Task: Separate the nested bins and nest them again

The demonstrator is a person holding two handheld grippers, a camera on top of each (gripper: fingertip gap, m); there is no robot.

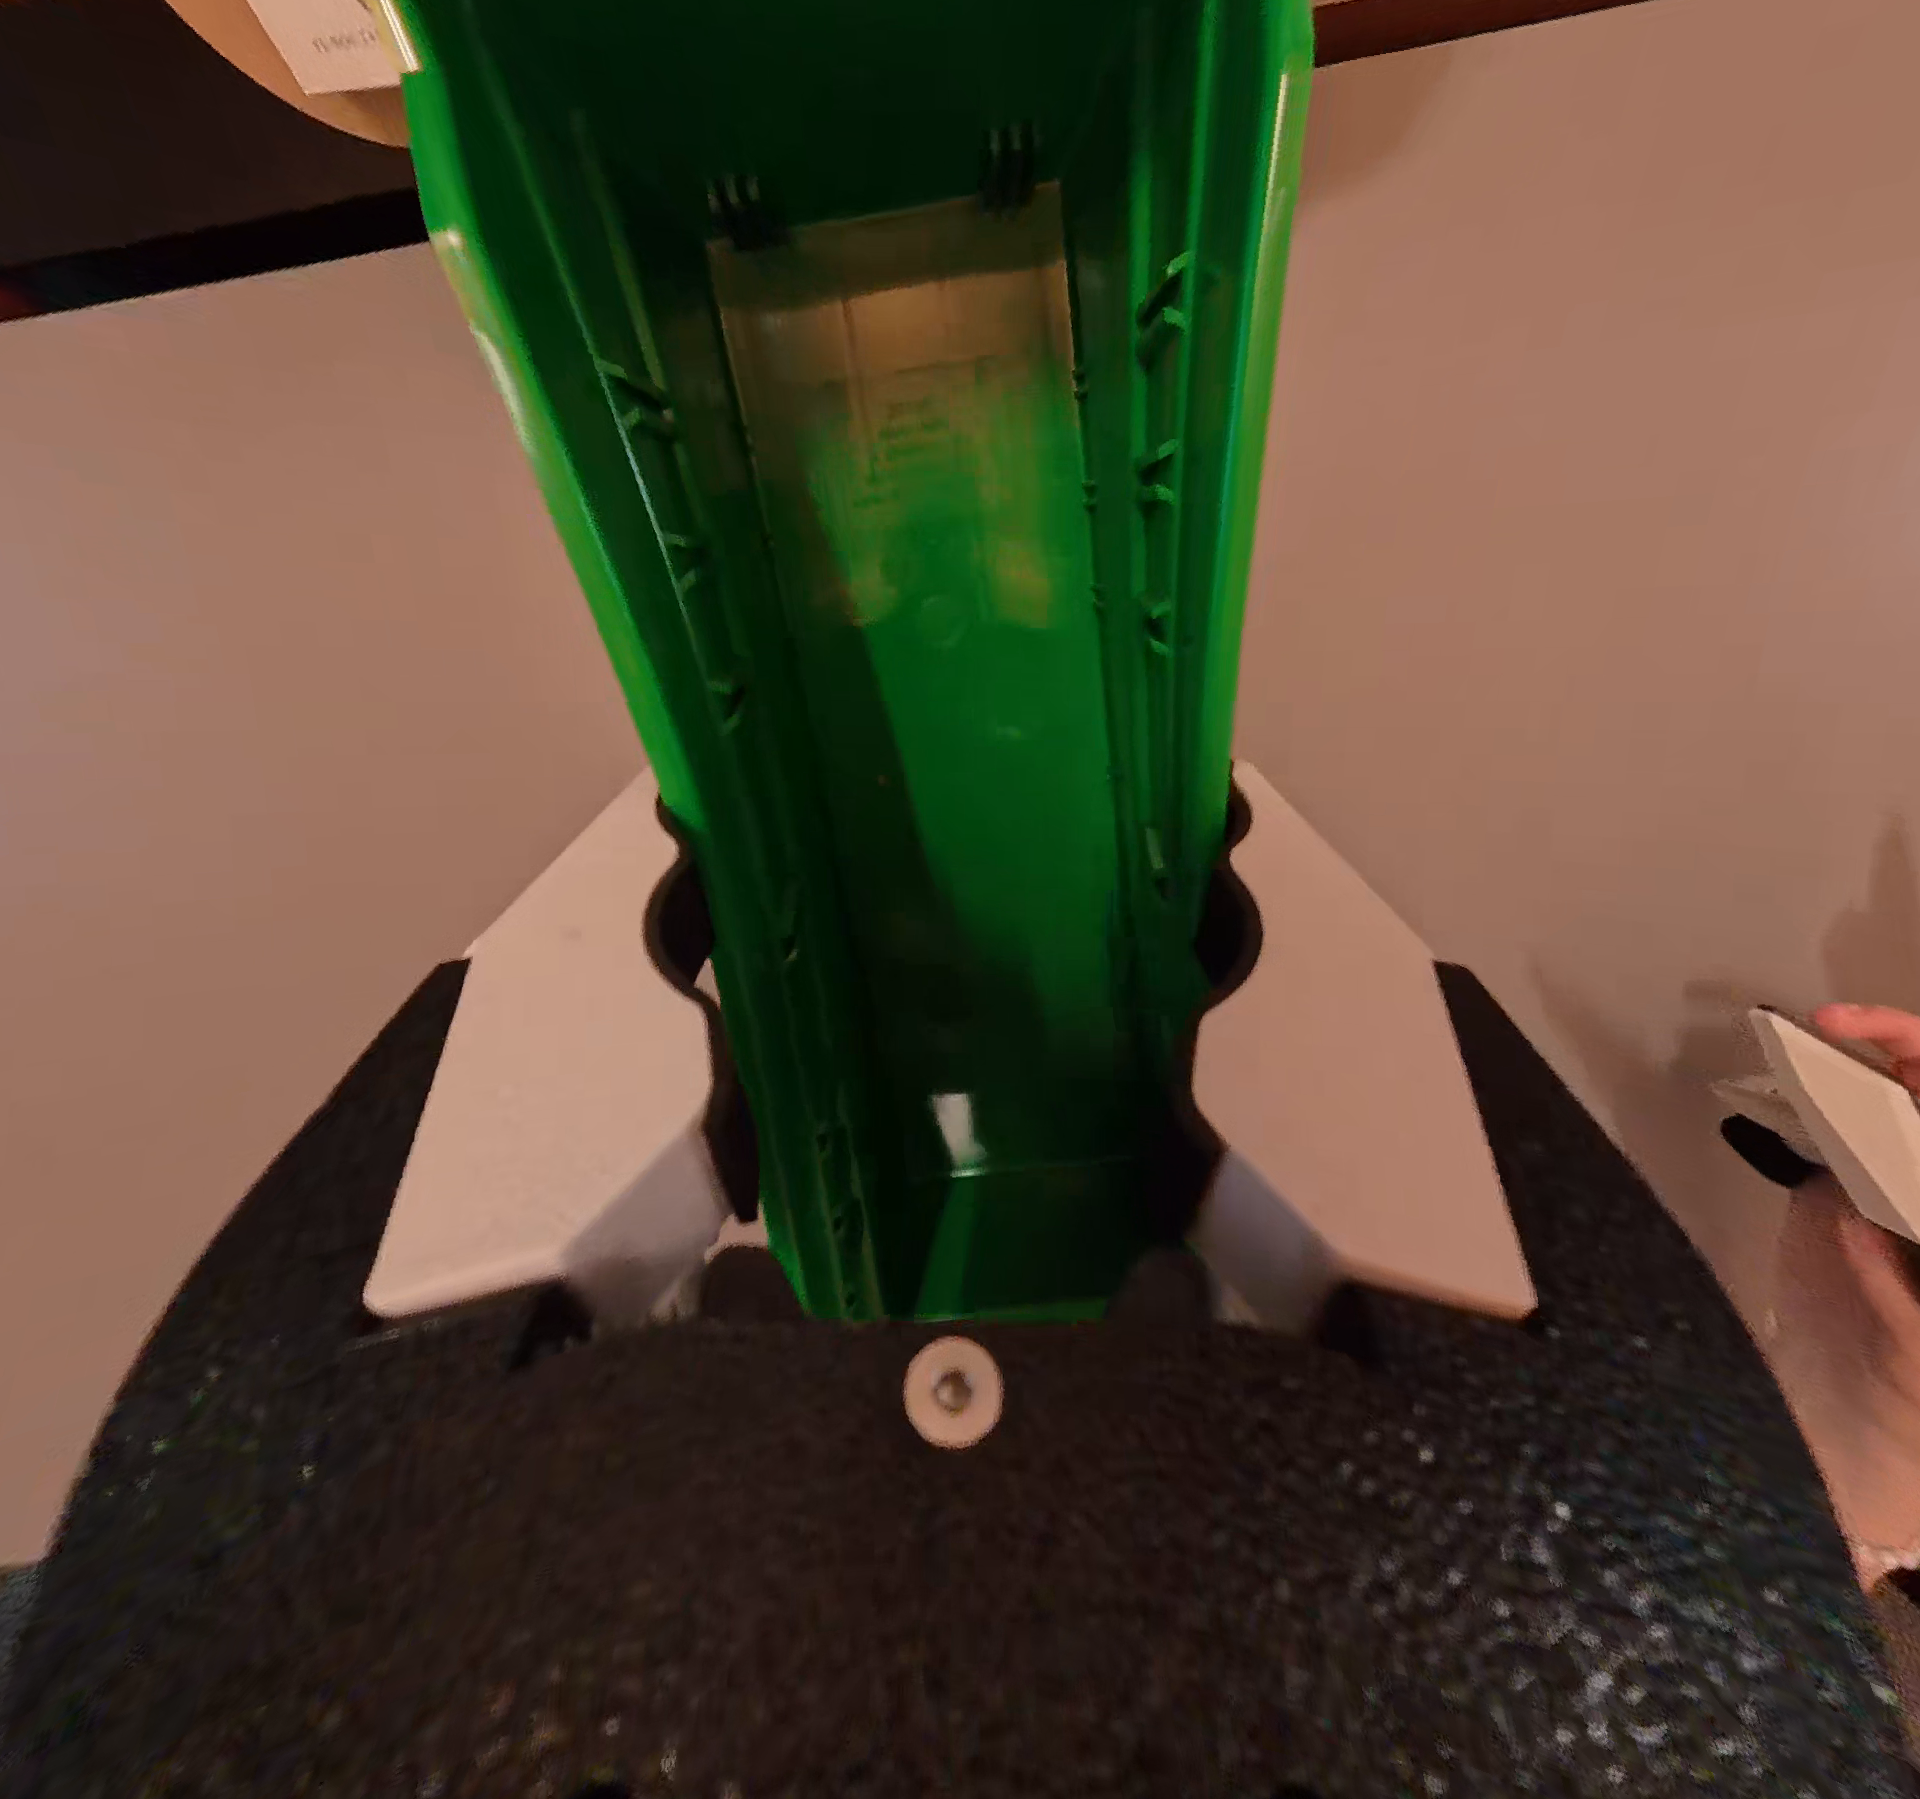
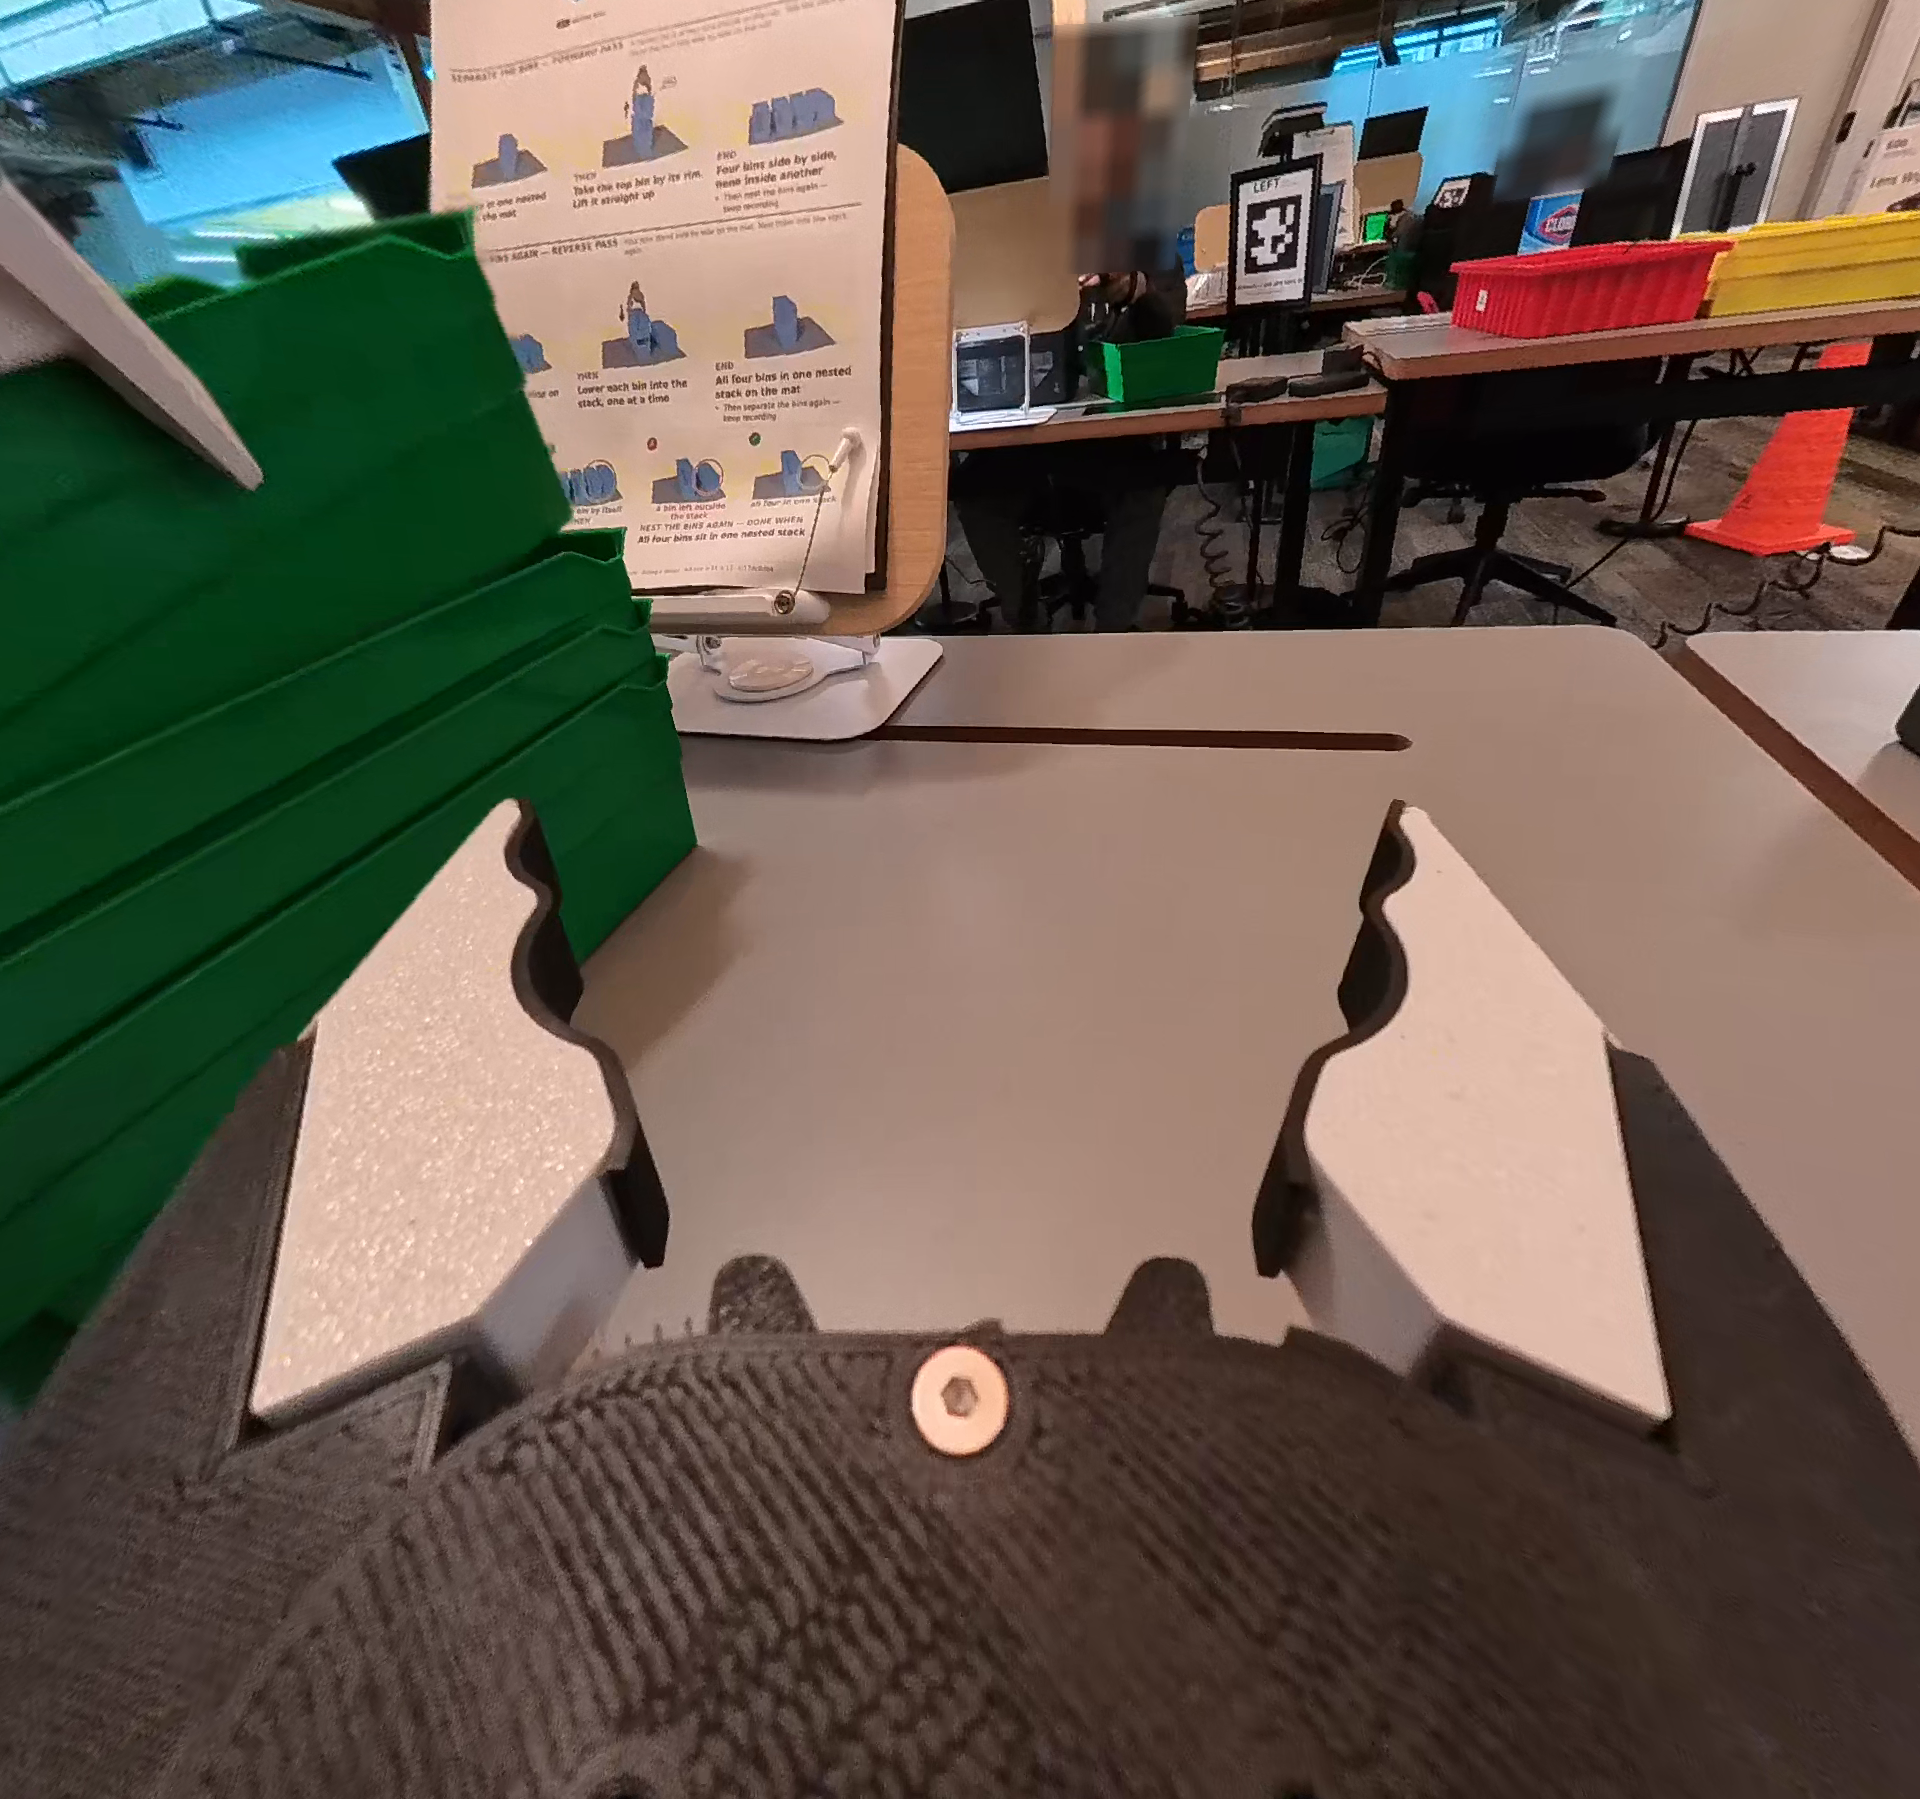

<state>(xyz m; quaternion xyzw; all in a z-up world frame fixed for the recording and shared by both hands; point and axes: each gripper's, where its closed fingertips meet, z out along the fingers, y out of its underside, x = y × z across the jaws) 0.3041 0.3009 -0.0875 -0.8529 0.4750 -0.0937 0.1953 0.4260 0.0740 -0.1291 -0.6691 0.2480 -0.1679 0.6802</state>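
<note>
Left gripper [image 1: 951, 970] fingers clamp green bin [image 1: 894, 502]; right gripper [image 2: 961, 1001] wide apart beside stack [image 2: 312, 710].

4 green bins [image 2: 312, 710], 2 tongs [image 2: 956, 1022], 1 red bin [image 2: 1579, 289], 1 orange cone [image 2: 1792, 482].

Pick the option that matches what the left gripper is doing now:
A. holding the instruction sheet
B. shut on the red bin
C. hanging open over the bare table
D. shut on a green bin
D: in the left wrist view the left gripper has both fingers pressed against the sides of the green bin.
</note>
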